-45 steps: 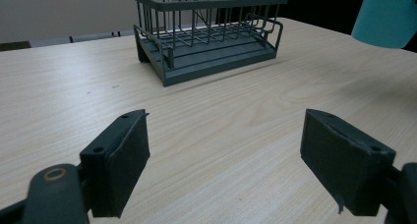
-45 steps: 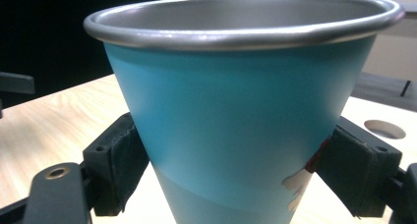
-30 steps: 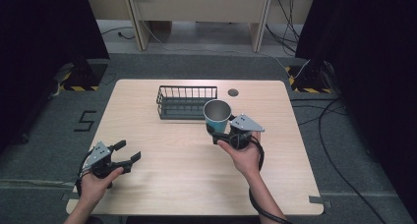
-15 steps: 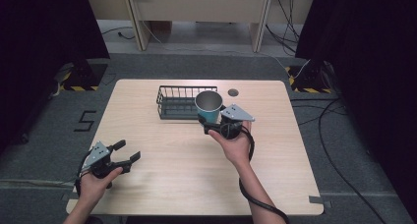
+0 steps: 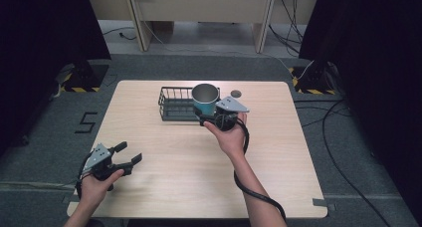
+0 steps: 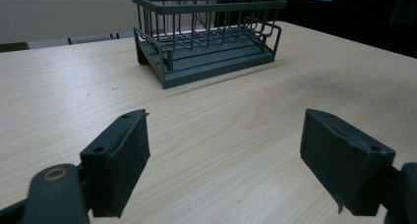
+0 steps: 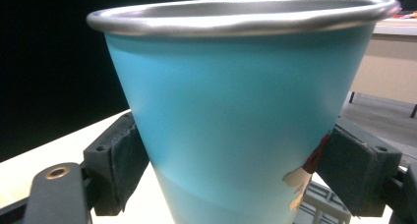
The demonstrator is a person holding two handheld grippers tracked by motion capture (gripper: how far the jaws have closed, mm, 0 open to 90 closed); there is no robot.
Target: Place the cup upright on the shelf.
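Note:
A teal cup (image 5: 205,100) with a metal rim is held upright in my right gripper (image 5: 215,118), above the right end of the dark wire basket (image 5: 175,103). Seen from the right gripper view, both black pads (image 7: 116,161) press against the lower wall of the cup (image 7: 241,116). My left gripper (image 5: 128,155) rests open near the table's front left corner, nothing between its fingers. In the left gripper view the basket (image 6: 211,37) stands ahead on the light wood table, and the left gripper (image 6: 223,155) has its jaws wide apart.
A small dark round disc (image 5: 236,93) lies on the table (image 5: 278,152) behind the cup, to the right of the basket. The right gripper's cable (image 5: 249,187) trails along the forearm. Dark curtains and floor cables surround the table.
My right gripper has carried the cup away from me and to the left, from in front of the basket to over its right end. The left gripper has stayed put.

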